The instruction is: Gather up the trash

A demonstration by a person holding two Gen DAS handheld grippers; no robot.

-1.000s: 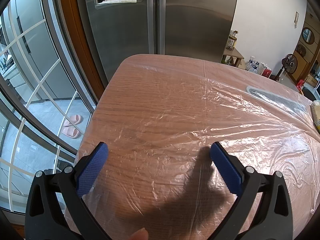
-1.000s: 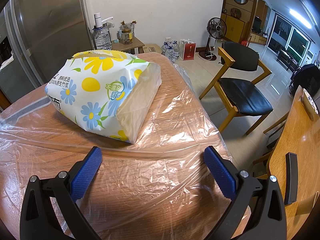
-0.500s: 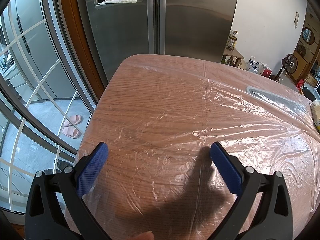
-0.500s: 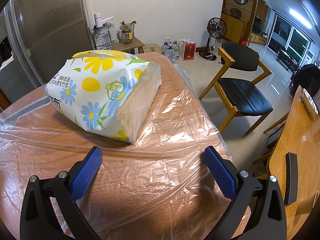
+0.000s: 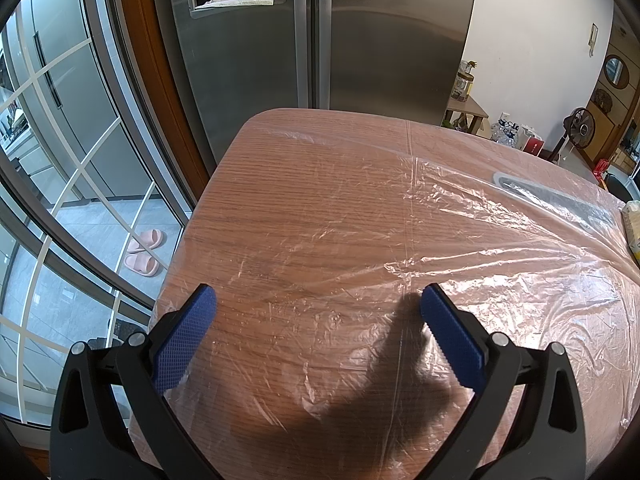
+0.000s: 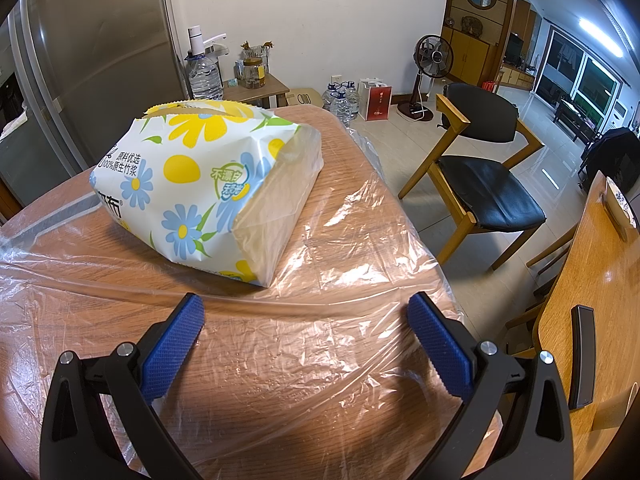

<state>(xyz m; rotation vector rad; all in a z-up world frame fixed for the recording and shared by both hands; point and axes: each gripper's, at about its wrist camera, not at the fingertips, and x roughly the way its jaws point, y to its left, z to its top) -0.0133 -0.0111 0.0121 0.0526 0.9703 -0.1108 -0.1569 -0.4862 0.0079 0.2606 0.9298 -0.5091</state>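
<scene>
A flower-printed tissue pack (image 6: 200,184) lies on a wooden table (image 6: 352,184) covered with clear plastic sheeting (image 6: 300,360). Its edge shows at the far right of the left wrist view (image 5: 633,224). My right gripper (image 6: 306,340) is open and empty, a short way in front of the pack. My left gripper (image 5: 318,332) is open and empty above the sheeting (image 5: 480,260) near the table's left edge (image 5: 188,236). No loose trash item is clear in either view.
A steel fridge (image 5: 320,40) stands beyond the table's far end. A glass door (image 5: 60,160) and pink slippers (image 5: 144,252) are on the left. A black-seated chair (image 6: 476,160) and a second wooden table (image 6: 592,320) with a remote (image 6: 580,356) are on the right.
A fingertip at the bottom edge of the left wrist view has dropped out of sight. Neither gripper nor the tissue pack has moved.
</scene>
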